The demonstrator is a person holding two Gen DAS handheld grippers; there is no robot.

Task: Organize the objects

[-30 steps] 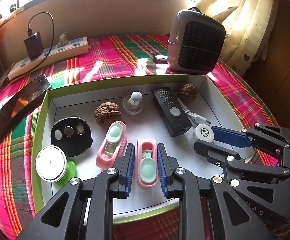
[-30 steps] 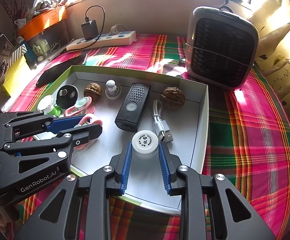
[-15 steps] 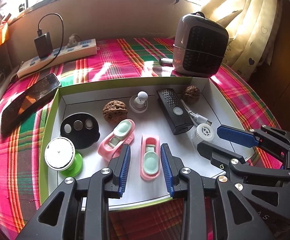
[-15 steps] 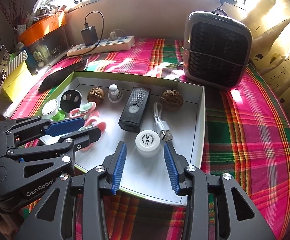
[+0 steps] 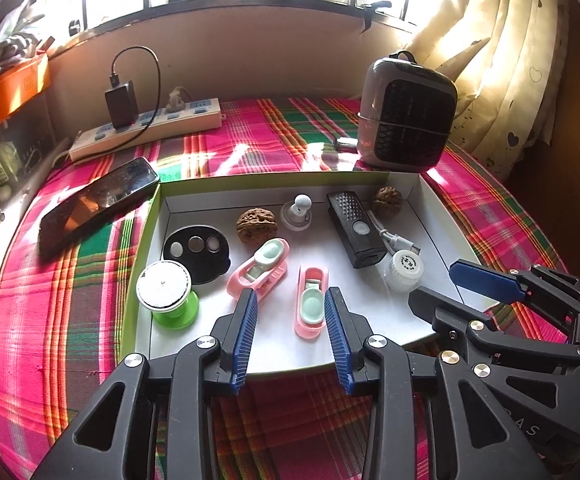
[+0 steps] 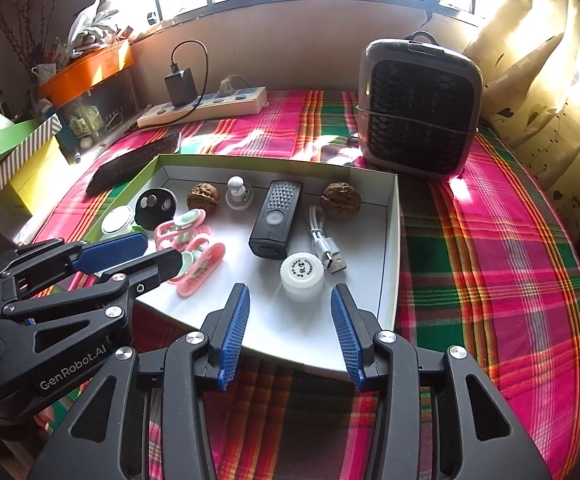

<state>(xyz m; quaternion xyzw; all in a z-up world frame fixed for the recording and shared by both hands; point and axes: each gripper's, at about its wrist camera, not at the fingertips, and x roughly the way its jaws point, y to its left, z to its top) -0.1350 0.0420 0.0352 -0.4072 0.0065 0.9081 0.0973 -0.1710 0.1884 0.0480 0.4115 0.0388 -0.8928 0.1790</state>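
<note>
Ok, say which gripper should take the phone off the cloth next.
Left, probably. The phone lies outside the tray's left wall, on the left gripper's side; the right gripper sits at the tray's opposite end. Both are open, empty.

In the shallow white tray with green outer walls [image 5: 145, 240] I logged two pink clips with mint pads: one [image 5: 310, 302] lay flat, pointing away from me near the front edge, and the other [image 5: 259, 266] lay angled just left of it. A white capped bottle [image 6: 302, 276] stood upright toward the tray's right front, beside a coiled white USB cable [image 6: 324, 240] and a black grilled device [image 6: 275, 220]. Further back I noted two walnuts [image 5: 256, 226] [image 5: 387, 199], a small white knobbed piece [image 5: 298, 212], a black oval disc holding three button cells [image 5: 196, 254], and a green spool with a white top [image 5: 165, 292].
</note>
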